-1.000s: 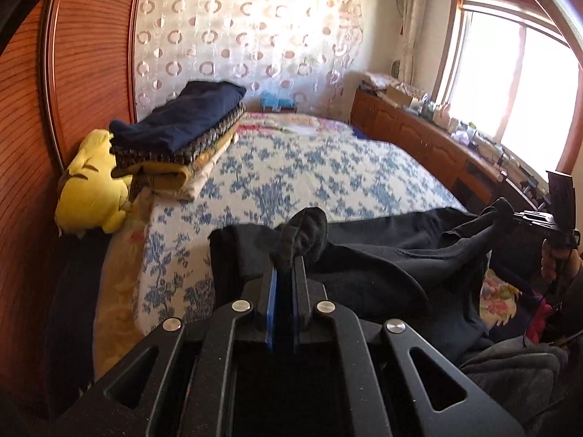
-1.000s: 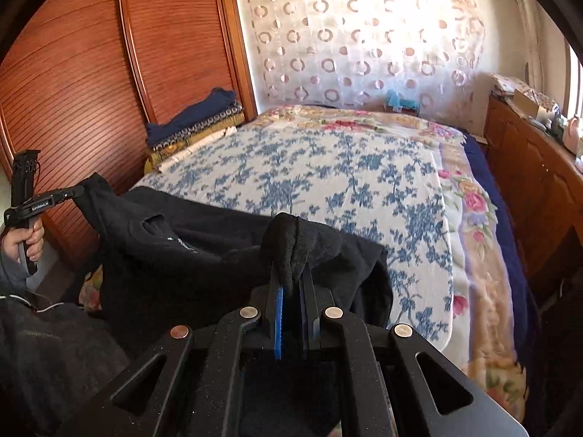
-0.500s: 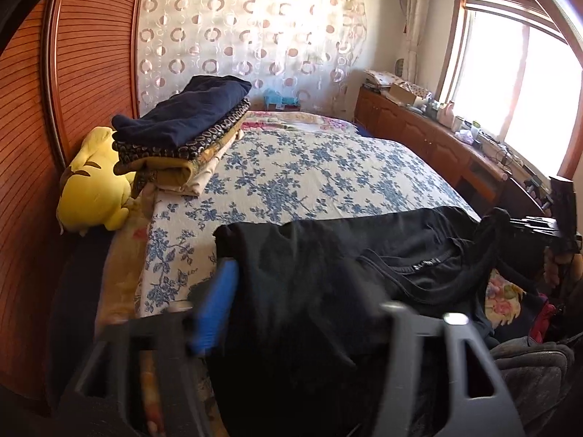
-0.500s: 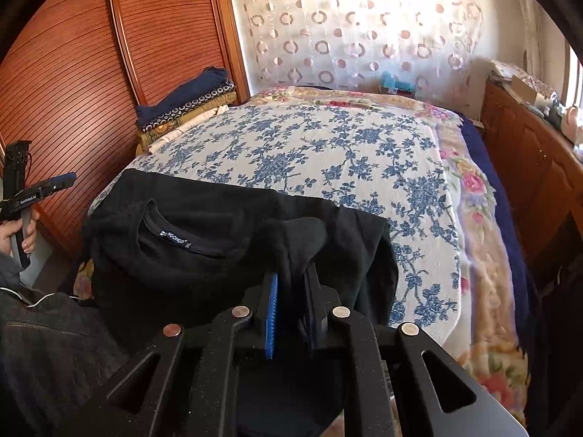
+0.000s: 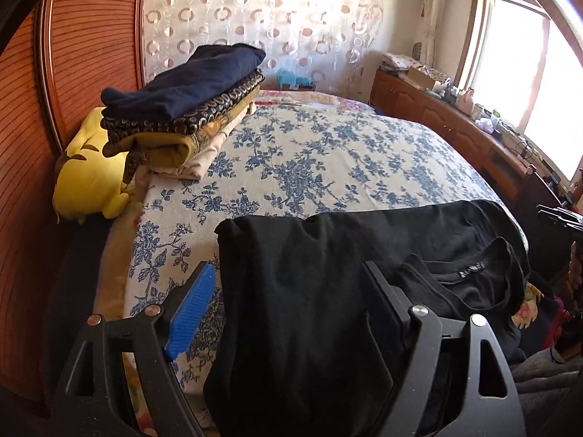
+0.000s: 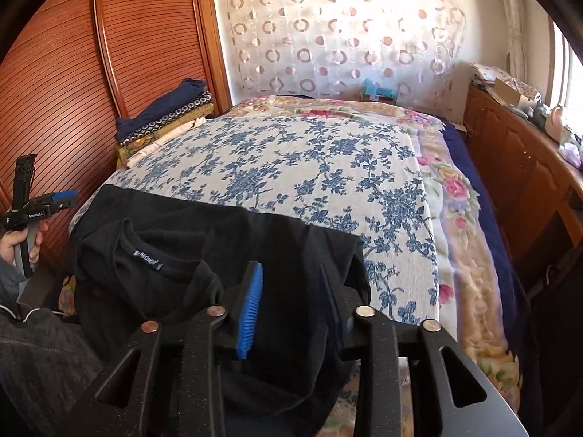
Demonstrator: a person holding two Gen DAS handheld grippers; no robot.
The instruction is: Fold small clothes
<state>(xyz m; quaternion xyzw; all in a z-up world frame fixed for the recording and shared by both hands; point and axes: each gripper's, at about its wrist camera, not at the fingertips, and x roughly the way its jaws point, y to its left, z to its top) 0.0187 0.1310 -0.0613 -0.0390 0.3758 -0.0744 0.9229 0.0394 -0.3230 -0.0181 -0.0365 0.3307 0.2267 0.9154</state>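
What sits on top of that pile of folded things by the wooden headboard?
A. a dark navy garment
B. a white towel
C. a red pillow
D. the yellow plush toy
A: a dark navy garment tops the folded pile, with patterned and mustard layers beneath it.

Ahead of both tools the blue-flowered white bedspread (image 5: 320, 160) lies flat and bare across its middle and far end, open room to pass. Directly under and between the fingers, the black cotton T-shirt (image 5: 309, 291) covers the near edge of the bed. Ahead and to the left of the left tool, a stack of folded dark-blue and gold patterned cloths (image 5: 182, 109) stands, with a yellow plush toy (image 5: 87, 178) just beside it against the ribbed red-brown wooden wardrobe doors (image 6: 73, 83). To the right of the right tool, a long brown wooden cabinet (image 6: 517, 167) walls off that side.
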